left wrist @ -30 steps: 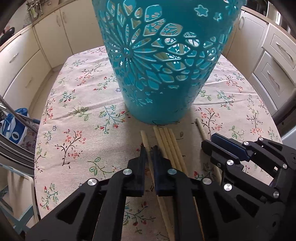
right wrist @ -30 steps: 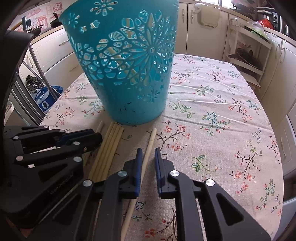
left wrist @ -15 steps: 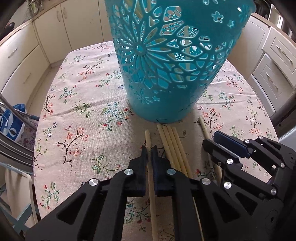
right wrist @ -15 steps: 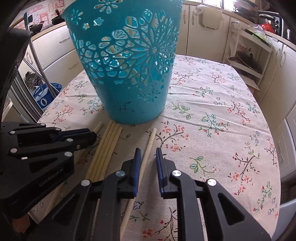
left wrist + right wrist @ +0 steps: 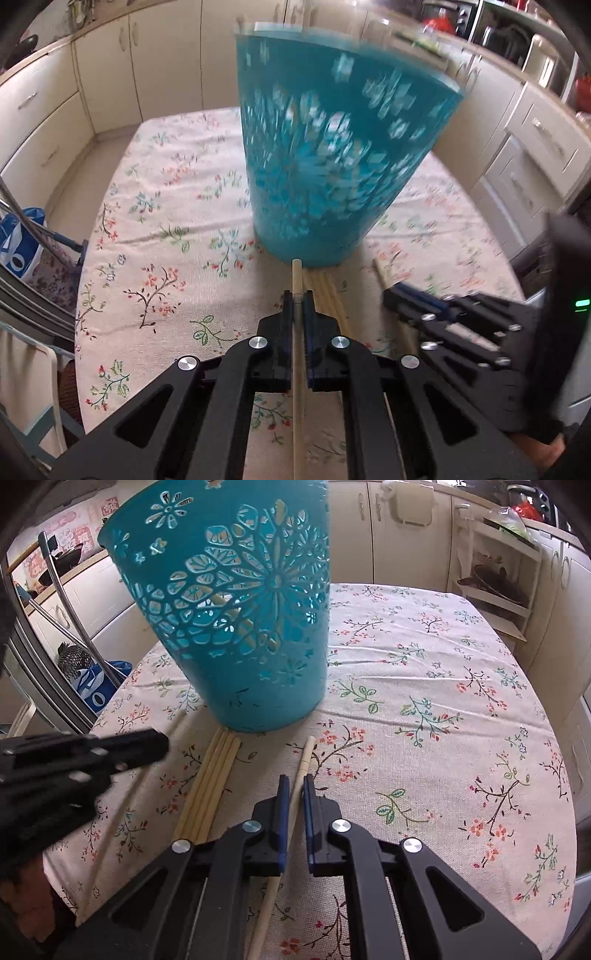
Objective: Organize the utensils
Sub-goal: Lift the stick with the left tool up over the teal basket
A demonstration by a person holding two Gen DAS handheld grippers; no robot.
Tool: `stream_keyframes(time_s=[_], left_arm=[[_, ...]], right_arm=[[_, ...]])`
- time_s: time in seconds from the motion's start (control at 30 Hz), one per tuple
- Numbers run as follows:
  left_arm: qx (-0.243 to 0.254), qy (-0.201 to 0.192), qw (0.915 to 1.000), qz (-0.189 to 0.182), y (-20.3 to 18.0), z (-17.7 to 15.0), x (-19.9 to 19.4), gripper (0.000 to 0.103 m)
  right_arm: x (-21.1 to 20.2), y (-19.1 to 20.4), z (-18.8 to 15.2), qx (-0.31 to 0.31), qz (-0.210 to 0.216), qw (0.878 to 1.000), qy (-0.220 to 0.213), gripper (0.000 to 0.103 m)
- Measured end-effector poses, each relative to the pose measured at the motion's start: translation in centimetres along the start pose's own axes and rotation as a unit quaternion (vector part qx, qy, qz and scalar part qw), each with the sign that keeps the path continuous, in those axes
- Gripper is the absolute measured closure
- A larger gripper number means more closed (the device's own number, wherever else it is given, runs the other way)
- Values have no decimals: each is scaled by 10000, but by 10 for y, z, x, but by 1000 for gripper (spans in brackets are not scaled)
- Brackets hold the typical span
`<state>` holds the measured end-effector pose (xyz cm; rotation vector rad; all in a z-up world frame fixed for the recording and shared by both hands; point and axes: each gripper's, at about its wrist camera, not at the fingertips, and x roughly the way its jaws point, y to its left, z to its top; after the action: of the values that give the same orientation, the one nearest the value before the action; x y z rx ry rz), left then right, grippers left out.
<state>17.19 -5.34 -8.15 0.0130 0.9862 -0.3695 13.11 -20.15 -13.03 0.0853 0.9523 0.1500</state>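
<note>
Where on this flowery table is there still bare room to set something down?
The tablecloth lies bare to the right of the teal basket, out to the cabinets, and, in the left view, on the basket's left side. It is crowded in front of the basket, where the loose chopsticks lie.

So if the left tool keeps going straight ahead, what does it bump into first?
Probably the teal plastic cut-out basket. The left tool points at its base, and the wooden chopstick it grips would likely touch first, though depth is unclear.
</note>
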Motion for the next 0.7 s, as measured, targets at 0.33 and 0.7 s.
stream_keyframes(time_s=[0.33,0.7], left_arm=[[127,-1354,9871,-842,-21,29,-108,98],[-207,-3269,9428,-614,-36,140,-156,98]], right_arm=[[-2,-7,-3,240,205,9995,-22,95],[-7,-21,-5,315,338,9989,-28,95]])
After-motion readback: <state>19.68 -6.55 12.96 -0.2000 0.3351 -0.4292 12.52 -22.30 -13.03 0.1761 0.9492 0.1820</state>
